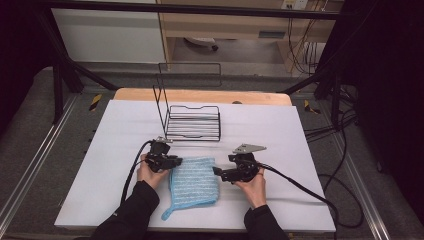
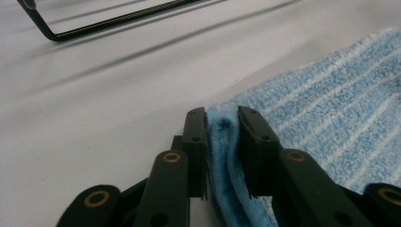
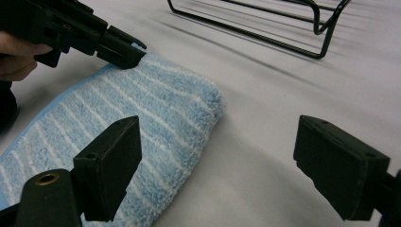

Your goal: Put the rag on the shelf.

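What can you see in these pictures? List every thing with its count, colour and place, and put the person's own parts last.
towel: one, light blue with white stripes, folded, flat on the sheet between the two grippers.
wire rack: one, black, standing on the sheet beyond the towel.
sheet: one, white, covering most of the table.
table: one, light wood, its far edge showing past the sheet.
left gripper: one, black, jaws shut on the towel's near-left edge.
right gripper: one, black, jaws open and set apart beside the towel's right edge, a grey plate on top.
hands: two, each holding a gripper, with dark sleeves coming in from the bottom of the high view.
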The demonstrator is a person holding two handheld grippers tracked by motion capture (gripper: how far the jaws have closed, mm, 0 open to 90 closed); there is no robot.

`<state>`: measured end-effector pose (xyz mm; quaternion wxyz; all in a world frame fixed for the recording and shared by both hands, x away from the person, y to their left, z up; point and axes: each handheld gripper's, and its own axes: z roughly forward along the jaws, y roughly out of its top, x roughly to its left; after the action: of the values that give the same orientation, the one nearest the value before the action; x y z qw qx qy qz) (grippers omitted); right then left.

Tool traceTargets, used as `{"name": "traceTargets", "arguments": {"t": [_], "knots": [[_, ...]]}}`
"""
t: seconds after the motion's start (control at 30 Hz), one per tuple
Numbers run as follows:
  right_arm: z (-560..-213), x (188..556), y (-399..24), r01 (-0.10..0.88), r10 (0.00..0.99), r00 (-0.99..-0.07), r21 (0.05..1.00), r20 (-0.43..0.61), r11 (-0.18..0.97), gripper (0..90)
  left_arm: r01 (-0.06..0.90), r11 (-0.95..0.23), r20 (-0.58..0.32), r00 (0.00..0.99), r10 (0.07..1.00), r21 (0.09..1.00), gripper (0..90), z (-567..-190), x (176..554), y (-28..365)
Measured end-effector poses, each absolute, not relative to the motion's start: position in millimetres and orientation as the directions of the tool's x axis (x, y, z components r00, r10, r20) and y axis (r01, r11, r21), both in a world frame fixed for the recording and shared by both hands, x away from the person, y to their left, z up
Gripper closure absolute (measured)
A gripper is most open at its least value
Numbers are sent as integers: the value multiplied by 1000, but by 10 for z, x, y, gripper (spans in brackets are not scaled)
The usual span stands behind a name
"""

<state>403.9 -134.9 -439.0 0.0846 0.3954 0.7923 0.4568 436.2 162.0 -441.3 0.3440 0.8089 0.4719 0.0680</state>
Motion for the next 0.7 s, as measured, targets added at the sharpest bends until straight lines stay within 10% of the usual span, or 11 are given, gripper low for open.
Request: {"name": "traceTargets", "arguments": {"t": [0.3, 0.7], "knots": [[-4378, 4158, -1339, 564, 708, -659, 790, 255, 240, 225, 703, -341, -200, 565, 800, 624, 785, -4417, 4353, 1601], [-4545, 4366, -1161, 622, 722, -634, 738, 278, 262, 606, 690, -332, -203, 572, 795, 643, 787, -4443, 4336, 1620]]}}
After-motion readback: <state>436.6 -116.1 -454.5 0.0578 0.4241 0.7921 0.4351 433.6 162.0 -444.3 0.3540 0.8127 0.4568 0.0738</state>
